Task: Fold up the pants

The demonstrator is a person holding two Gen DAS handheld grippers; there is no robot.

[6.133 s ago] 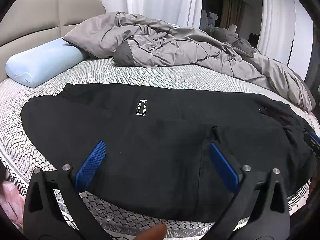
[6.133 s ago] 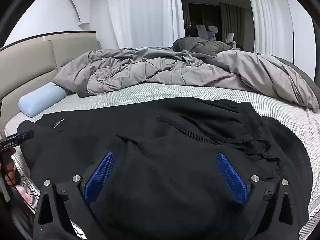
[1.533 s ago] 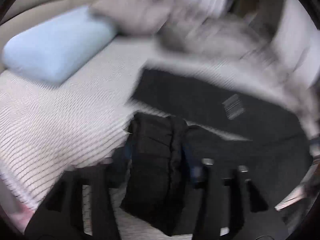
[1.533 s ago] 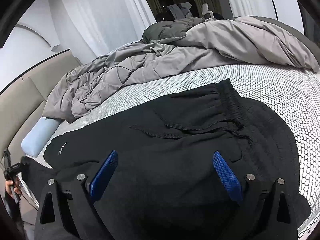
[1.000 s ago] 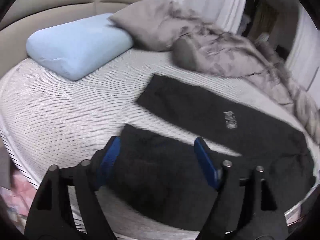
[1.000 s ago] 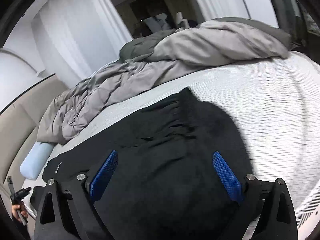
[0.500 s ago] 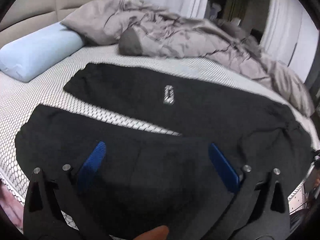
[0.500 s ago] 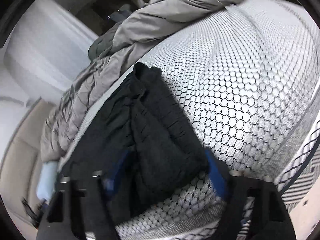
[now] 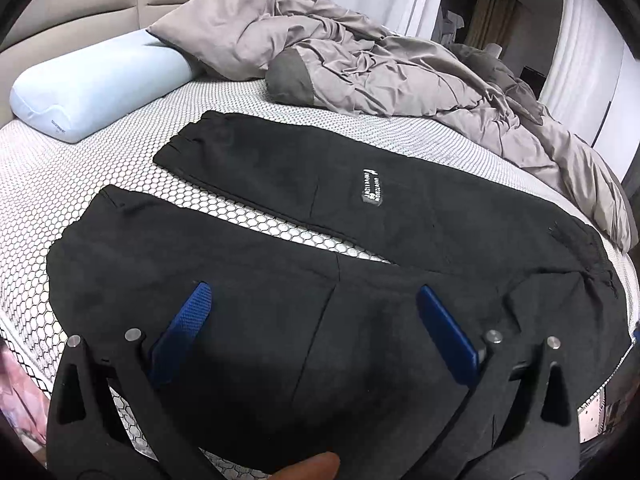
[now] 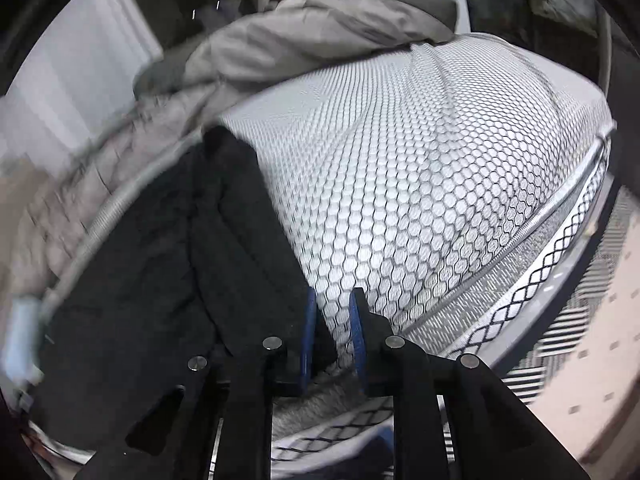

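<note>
Black pants (image 9: 304, 248) lie spread on the bed, both legs pointing left with a gap of mattress between them; the far leg carries a white label (image 9: 371, 189). My left gripper (image 9: 316, 320) is open and empty, hovering over the near leg. In the right wrist view the waist end of the pants (image 10: 192, 248) lies bunched at the left. My right gripper (image 10: 331, 322) is nearly shut at the waistband's near edge; the fabric seems to run between the blue pads (image 10: 309, 332).
A light blue pillow (image 9: 96, 84) lies at the far left. A rumpled grey duvet (image 9: 380, 60) covers the back of the bed. The honeycomb-patterned mattress (image 10: 420, 184) ends in a rounded edge, with patterned floor (image 10: 592, 320) beyond.
My right gripper has closed down at the waist edge and its view swung right toward the bed edge. My left gripper pulled back slightly, staying open over the near leg.
</note>
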